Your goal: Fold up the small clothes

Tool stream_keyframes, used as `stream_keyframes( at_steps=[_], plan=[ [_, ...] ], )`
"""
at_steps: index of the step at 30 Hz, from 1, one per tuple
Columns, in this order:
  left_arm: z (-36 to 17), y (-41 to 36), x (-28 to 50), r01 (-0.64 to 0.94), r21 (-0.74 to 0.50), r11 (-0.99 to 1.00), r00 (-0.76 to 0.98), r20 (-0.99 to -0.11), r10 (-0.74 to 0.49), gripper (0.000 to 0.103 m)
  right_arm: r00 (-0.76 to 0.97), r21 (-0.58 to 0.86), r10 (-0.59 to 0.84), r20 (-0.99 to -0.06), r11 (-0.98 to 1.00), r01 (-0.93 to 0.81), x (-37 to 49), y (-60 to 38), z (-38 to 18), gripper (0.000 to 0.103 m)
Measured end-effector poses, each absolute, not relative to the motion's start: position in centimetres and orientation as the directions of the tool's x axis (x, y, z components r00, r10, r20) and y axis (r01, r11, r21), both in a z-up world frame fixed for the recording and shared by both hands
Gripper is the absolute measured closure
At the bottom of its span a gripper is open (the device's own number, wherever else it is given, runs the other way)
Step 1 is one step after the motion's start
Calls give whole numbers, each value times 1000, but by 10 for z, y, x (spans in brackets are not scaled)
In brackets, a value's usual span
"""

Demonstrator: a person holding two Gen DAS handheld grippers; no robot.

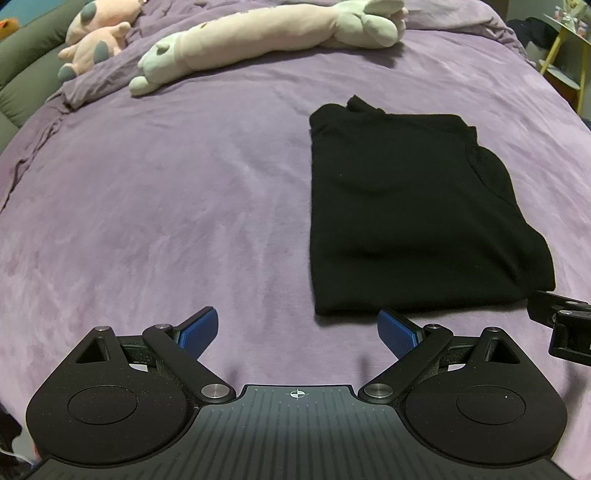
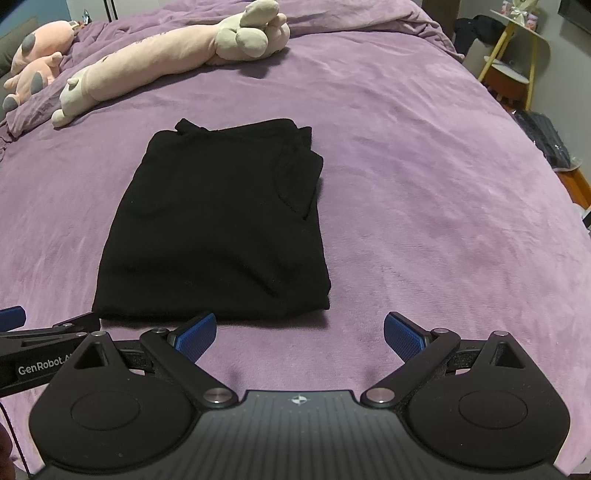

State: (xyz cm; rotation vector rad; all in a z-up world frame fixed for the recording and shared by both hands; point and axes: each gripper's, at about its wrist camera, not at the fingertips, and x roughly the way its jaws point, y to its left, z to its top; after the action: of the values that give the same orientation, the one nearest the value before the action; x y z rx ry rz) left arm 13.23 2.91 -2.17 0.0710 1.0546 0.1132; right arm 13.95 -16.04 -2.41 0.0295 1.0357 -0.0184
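Observation:
A black garment (image 1: pixel 406 210) lies folded into a flat rectangle on the purple bedspread (image 1: pixel 166 206); it also shows in the right wrist view (image 2: pixel 221 221). My left gripper (image 1: pixel 297 334) is open and empty, just short of the garment's near left corner. My right gripper (image 2: pixel 300 336) is open and empty, just short of the garment's near right corner. Each gripper's side shows at the edge of the other's view.
A long pink and green plush toy (image 1: pixel 266 40) lies across the far side of the bed, with a pink plush (image 1: pixel 99 33) at the far left. A yellow-legged side table (image 2: pixel 517 48) and dark items stand beside the bed at right.

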Motion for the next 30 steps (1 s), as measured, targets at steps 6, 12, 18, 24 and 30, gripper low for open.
stream_keyframes(
  at_steps=[6,12,18,24,30],
  plan=[
    [-21,25,132,-44,119,992,504,-855,125,6,510,10,-7,-860,999,32,141,-160,-24,6],
    [-18,21,128,-27,143,989,531,-837,135,6,509,10,-10,-861,999,37,141,-161,-24,6],
    [-18,23,130,-29,135,990,521,-844,131,6,510,5,-15,-860,999,38,141,-161,-25,6],
    [-18,20,129,-25,148,989,519,-843,139,6,512,3,-17,-859,999,38,140,-162,-24,6],
    [-17,19,128,-21,149,989,519,-844,138,6,515,3,-21,-857,999,46,138,-162,-23,6]
  ],
)
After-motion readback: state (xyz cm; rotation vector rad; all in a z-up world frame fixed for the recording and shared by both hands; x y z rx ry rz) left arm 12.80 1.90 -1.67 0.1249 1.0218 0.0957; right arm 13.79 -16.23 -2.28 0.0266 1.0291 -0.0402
